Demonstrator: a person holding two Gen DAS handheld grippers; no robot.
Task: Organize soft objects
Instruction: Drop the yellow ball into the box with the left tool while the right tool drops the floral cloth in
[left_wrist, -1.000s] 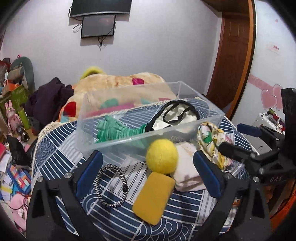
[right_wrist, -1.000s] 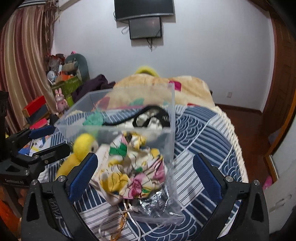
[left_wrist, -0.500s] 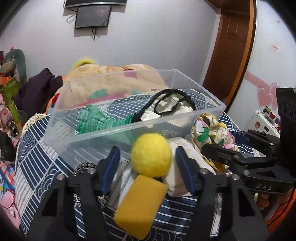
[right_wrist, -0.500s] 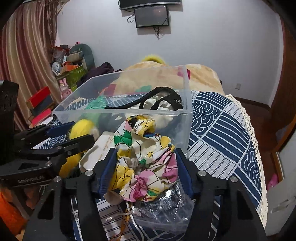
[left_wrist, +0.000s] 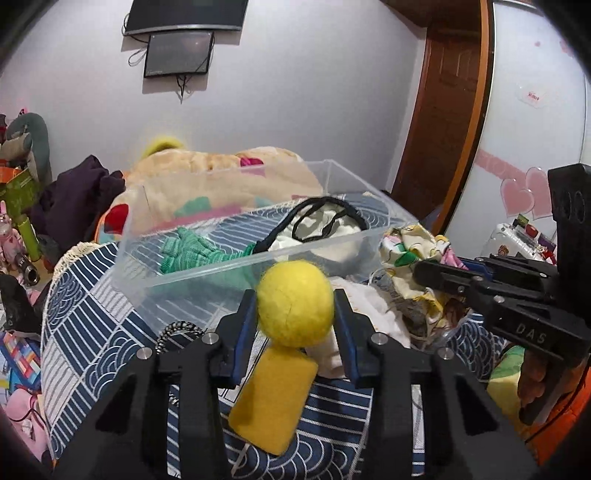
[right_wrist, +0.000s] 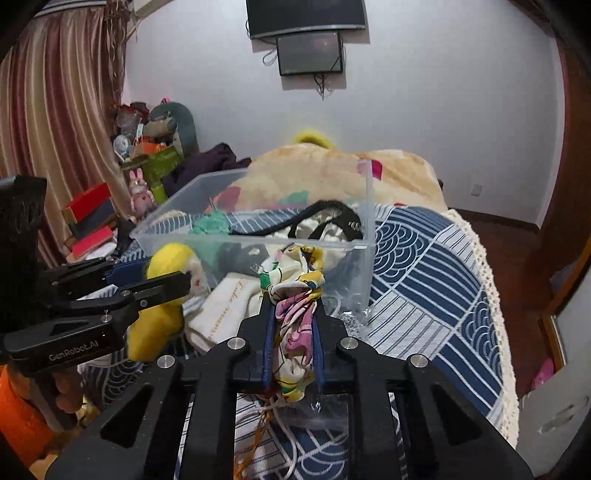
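Note:
My left gripper (left_wrist: 294, 306) is shut on a yellow felt ball (left_wrist: 294, 303), held just in front of a clear plastic bin (left_wrist: 207, 271). The ball also shows in the right wrist view (right_wrist: 168, 260). My right gripper (right_wrist: 293, 314) is shut on a floral cloth (right_wrist: 295, 295), which also shows in the left wrist view (left_wrist: 410, 251). The bin (right_wrist: 255, 242) holds a green knit piece (left_wrist: 188, 251) and a cream cloth with black straps (left_wrist: 321, 225). A yellow sponge (left_wrist: 271, 398) lies below the ball.
A cream pouch (right_wrist: 221, 314) and a black-and-white braided ring (left_wrist: 173, 332) lie on the blue patterned cover (right_wrist: 424, 273). A crinkled clear wrapper (right_wrist: 351, 317) sits by the bin corner. Blankets are piled behind the bin, with clutter at the left.
Both grippers went from wide open to shut: the left closed on the yellow ball, the right closed on the floral cloth. Both views have moved closer to the bin.

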